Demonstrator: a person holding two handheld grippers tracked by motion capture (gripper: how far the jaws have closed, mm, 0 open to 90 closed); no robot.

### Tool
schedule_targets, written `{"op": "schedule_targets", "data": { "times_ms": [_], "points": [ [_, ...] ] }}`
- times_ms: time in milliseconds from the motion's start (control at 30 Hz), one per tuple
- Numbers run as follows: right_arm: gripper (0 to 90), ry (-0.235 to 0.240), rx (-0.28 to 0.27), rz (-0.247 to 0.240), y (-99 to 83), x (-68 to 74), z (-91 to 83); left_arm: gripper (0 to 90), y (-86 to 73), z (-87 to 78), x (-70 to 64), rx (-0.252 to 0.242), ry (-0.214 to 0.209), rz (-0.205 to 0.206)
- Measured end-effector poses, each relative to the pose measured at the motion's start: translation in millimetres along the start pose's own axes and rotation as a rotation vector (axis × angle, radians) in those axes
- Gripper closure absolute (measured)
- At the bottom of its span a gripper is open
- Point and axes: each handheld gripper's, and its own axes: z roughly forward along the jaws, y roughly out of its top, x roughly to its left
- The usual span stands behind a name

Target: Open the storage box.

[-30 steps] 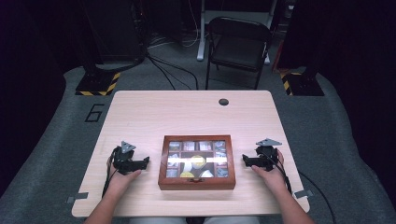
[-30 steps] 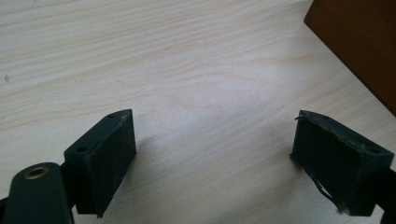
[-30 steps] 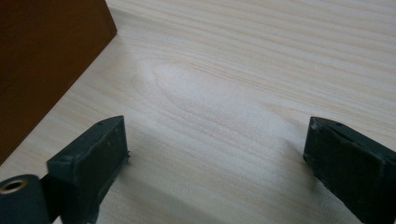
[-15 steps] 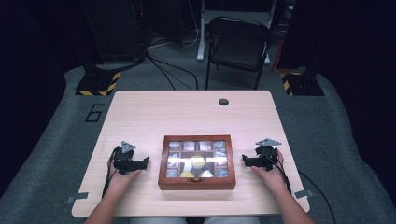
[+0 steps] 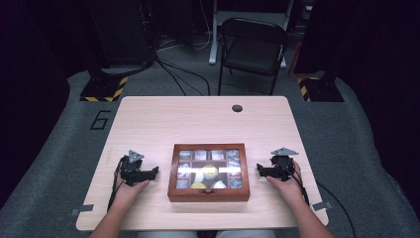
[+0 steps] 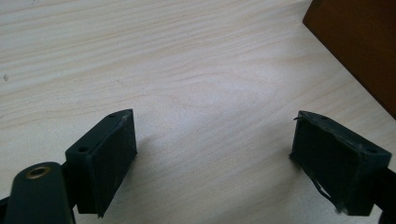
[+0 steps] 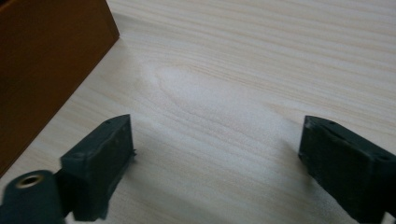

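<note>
1. High view, lower centre of the frame: a rectangular dark-brown wooden box with a glass-paned lid [image 5: 208, 172] lies closed on the pale wood-grain table [image 5: 198, 121]. Through the panes, small compartments hold mixed items, among them a round yellow one; a bright strip of glare crosses the glass.

2. High view, lower left: the left gripper [image 5: 153, 171], held in the person's left hand [image 5: 130, 187], rests low at the table with its jaws pointing toward the box's left wall, near it but apart from it.

3. High view, lower right: the right gripper [image 5: 259, 171], held in the right hand [image 5: 283, 184], mirrors this, its jaws pointing toward the box's right wall, near but not touching.

4. Left gripper view: the two black jaws stand wide apart with bare table between them. A corner of the box [image 6: 359, 44] occupies the upper right of the frame, clear of the jaws.

5. Right gripper view: the jaws again stand wide apart over bare table. The box's side [image 7: 44, 65] occupies the upper left of the frame, just beyond the nearer jaw.

6. High view, upper centre: a black folding metal chair [image 5: 253, 47] stands on the grey floor beyond the table; a small dark round grommet [image 5: 237, 108] marks the table's far edge.
</note>
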Motion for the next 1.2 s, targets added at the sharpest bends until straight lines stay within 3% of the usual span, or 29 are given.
{"op": "schedule_targets", "data": {
  "times_ms": [100, 300, 433, 733, 933, 1200],
  "points": [
    [16.0, 0.005, -0.002, -0.001, 0.0, 0.1, -0.8, 15.3, 0.5, -0.9, 0.1, 0.006, -0.002, -0.001],
    [28.5, 0.010, 0.009, 0.009, 1.6, -3.3, -6.1, 24.7, 2.5, -5.8, 2.0, -0.004, -0.027, -0.048],
    [29.2, 0.010, 0.006, 0.031, 2.4, -4.2, -9.9, 27.8, 5.1, -9.7, 0.8, 0.000, -0.036, -0.043],
    [29.5, 0.007, 0.000, 0.024, 2.2, -6.9, -16.1, 30.6, 8.7, -14.0, -7.9, 0.002, -0.043, -0.009],
    [31.1, 0.017, 0.000, 0.011, 3.5, -3.8, -19.5, 34.6, 10.7, -15.7, -11.6, 0.009, -0.077, -0.037],
    [33.0, 0.036, -0.005, 0.002, 4.7, 1.4, -24.1, 34.6, 11.9, -20.6, -13.3, 0.005, -0.089, -0.038]
  ]
}}
